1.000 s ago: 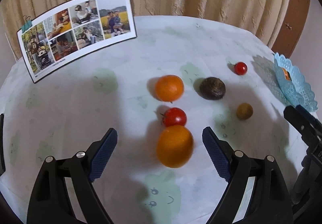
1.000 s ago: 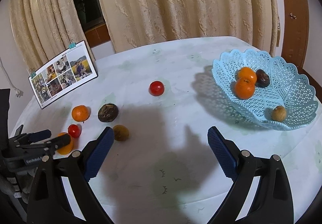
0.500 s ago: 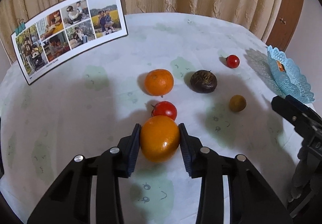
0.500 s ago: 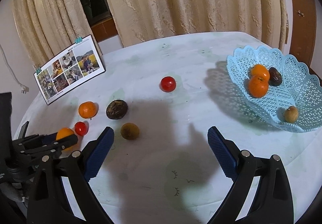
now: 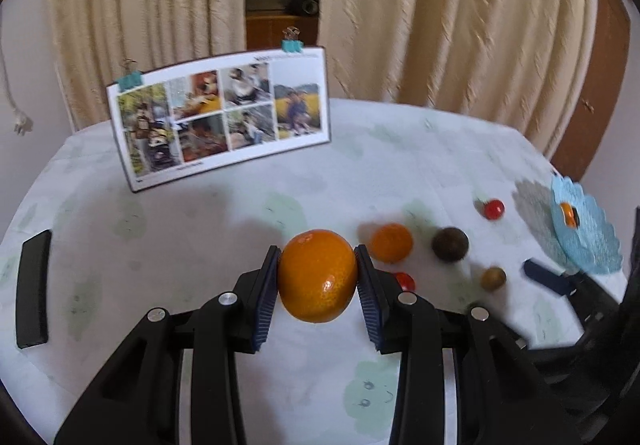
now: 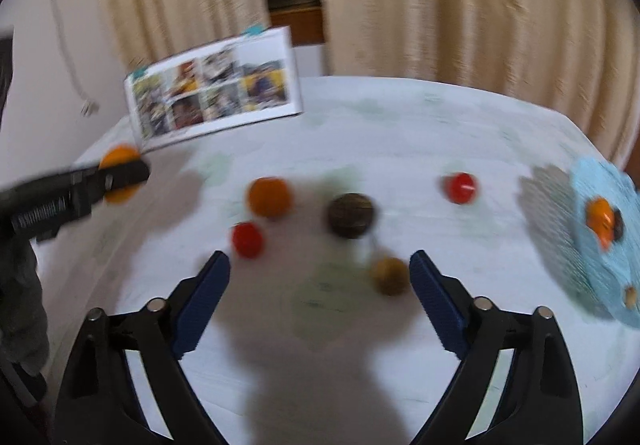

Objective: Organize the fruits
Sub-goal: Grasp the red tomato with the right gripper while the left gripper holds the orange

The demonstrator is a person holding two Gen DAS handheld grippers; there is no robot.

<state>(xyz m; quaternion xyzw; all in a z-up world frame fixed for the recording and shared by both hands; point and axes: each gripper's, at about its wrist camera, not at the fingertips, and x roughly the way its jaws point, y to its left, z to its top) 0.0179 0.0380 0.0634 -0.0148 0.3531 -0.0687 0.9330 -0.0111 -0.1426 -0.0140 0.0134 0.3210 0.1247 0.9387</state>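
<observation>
Your held orange (image 5: 317, 281) is hiding most of a tomato (image 5: 405, 280); the basket (image 6: 600, 245) is blurring, cut off.

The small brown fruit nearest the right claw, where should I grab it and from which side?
Grip the small brown fruit across its middle, coming down from above. It is round, so any width works. The open right claw sits beside it; shift right to straddle it, clear of the dark fruit.

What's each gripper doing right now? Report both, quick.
Left gripper: closed on the large orange, lifted off the table.
Right gripper: open, holding nothing, above the table near the small brown fruit.
</observation>
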